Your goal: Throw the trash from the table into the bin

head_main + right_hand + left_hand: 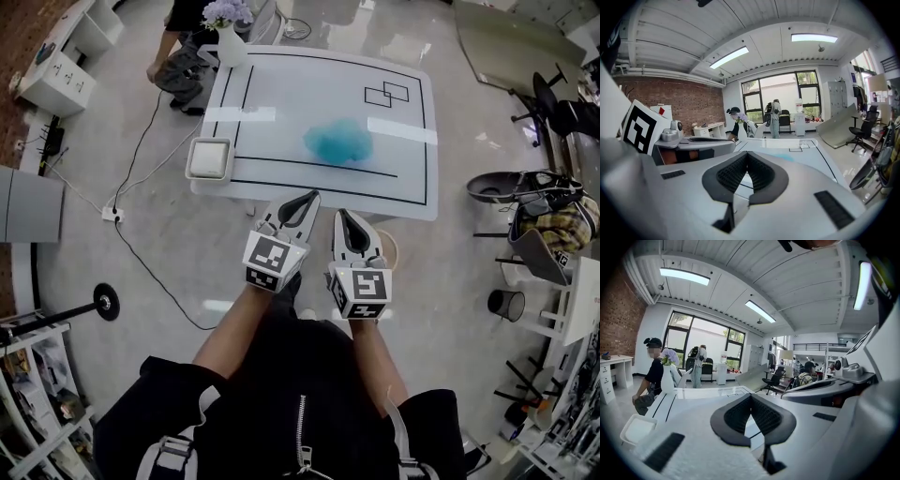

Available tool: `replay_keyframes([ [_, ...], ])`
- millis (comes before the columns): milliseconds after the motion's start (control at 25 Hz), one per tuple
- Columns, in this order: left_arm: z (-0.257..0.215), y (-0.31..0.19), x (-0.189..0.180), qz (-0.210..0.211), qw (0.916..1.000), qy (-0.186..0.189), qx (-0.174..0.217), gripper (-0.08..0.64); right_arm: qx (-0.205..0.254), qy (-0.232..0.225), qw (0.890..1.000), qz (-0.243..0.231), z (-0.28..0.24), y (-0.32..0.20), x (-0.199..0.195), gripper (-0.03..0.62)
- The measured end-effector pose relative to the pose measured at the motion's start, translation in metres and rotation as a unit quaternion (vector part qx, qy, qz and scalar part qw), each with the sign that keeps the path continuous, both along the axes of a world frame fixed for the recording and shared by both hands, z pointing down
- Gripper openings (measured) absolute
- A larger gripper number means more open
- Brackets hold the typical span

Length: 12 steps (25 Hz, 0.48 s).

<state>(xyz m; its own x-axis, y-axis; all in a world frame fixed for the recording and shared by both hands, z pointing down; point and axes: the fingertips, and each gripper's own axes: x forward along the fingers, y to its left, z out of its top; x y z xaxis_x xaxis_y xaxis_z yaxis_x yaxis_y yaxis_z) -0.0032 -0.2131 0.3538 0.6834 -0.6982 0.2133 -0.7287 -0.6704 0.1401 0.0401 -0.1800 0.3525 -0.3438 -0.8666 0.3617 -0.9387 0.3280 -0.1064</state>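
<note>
A crumpled blue piece of trash (339, 141) lies on the white table (309, 84), near its front black line. Both grippers hover side by side just short of the table's near edge, pointing toward it. My left gripper (307, 199) is shut with nothing between its pads (750, 397). My right gripper (343, 217) is also shut and empty (747, 154). The blue trash (789, 157) shows only as a faint patch in the right gripper view. A small black mesh bin (506, 304) stands on the floor at the far right.
A white square container (208, 157) sits at the table's front left corner. A white vase with flowers (228, 37) stands at the back left, with a person (183, 56) crouching beside it. Chairs and bags (539, 206) crowd the right side. A cable (150, 253) runs across the floor at left.
</note>
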Motion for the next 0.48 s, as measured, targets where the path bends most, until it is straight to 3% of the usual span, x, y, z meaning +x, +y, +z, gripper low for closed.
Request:
replay_keyframes([
  [280, 0.002, -0.069, -0.021, 0.015, 0.9998, -0.011, 0.004, 0.007, 0.008, -0.002, 1.0, 0.019, -0.007, -0.072, -0.02, 0.008],
  [480, 0.004, -0.102, -0.031, 0.019, 0.9998, 0.005, -0.001, 0.008, 0.009, 0.0, 1.0, 0.027, -0.007, -0.103, -0.03, 0.008],
])
